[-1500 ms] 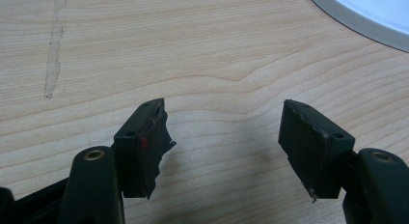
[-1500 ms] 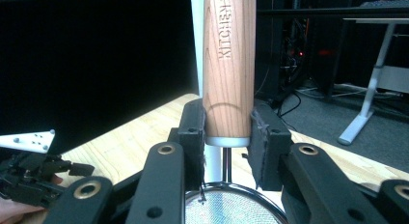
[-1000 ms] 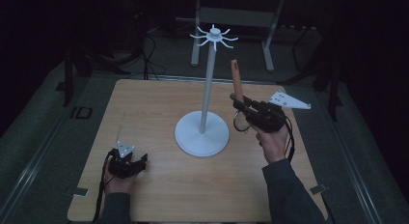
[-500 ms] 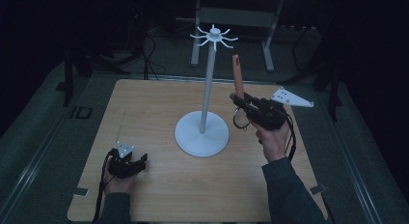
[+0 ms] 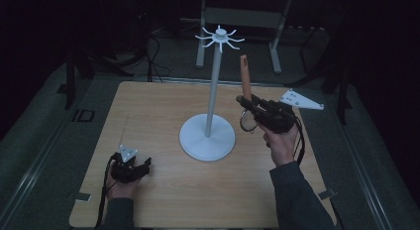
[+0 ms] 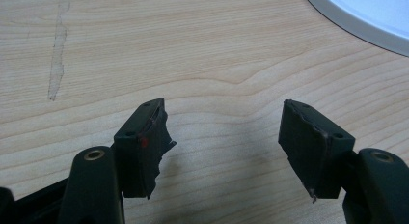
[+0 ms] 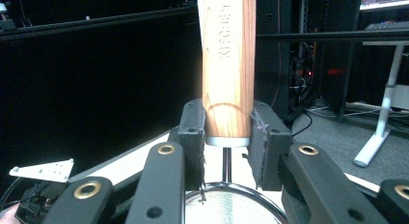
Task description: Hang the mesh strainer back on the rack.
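Plenty of bare light-wood table (image 5: pixel 163 116) lies left of the white round-based stand with its hooked crown (image 5: pixel 210 111). The left claw (image 5: pixel 130 169) rests low near the front edge, jaws spread wide over bare wood. The right claw (image 5: pixel 246 105), raised just right of the pole, pinches the small mesh strainer with a wooden handle (image 7: pixel 228 50); handle upright, wire sieve hanging below.

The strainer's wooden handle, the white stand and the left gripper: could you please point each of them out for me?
wooden handle (image 7: pixel 228 64), right gripper view, on the middle of the upright grip.
white stand (image 5: pixel 206 137), high view, on its round base.
left gripper (image 6: pixel 224 137), left gripper view, midway between its open fingertips.
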The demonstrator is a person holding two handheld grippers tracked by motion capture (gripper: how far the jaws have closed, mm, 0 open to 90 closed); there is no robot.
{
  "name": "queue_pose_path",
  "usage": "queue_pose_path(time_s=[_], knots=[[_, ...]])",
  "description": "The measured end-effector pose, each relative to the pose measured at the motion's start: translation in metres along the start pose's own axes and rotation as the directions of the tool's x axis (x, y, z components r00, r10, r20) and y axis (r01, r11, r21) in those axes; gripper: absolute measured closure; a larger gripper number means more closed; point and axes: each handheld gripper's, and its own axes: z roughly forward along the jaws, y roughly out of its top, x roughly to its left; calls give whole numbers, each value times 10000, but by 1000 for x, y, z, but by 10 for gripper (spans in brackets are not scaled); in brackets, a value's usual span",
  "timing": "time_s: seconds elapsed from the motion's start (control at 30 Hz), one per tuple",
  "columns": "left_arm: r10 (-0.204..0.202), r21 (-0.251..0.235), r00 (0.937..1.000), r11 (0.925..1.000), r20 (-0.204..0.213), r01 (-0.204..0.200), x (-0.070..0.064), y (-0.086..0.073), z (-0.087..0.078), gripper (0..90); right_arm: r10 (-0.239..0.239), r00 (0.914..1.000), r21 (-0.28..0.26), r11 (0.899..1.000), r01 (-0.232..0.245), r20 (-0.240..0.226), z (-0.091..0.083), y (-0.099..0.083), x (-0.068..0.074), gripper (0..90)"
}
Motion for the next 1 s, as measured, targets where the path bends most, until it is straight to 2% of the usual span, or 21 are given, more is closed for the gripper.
queue_pose_path(time_s=[0.5,1.0], knots=[[-6,1,10000,10000,-1,6,0,0,0,345,-42,9998,-218,9998,38,-169,1,9,3,700],[-24,-3,10000,10000,-4,24,0,0,1,345,103,9992,-482,9988,-122,-387,1,15,2,700]])
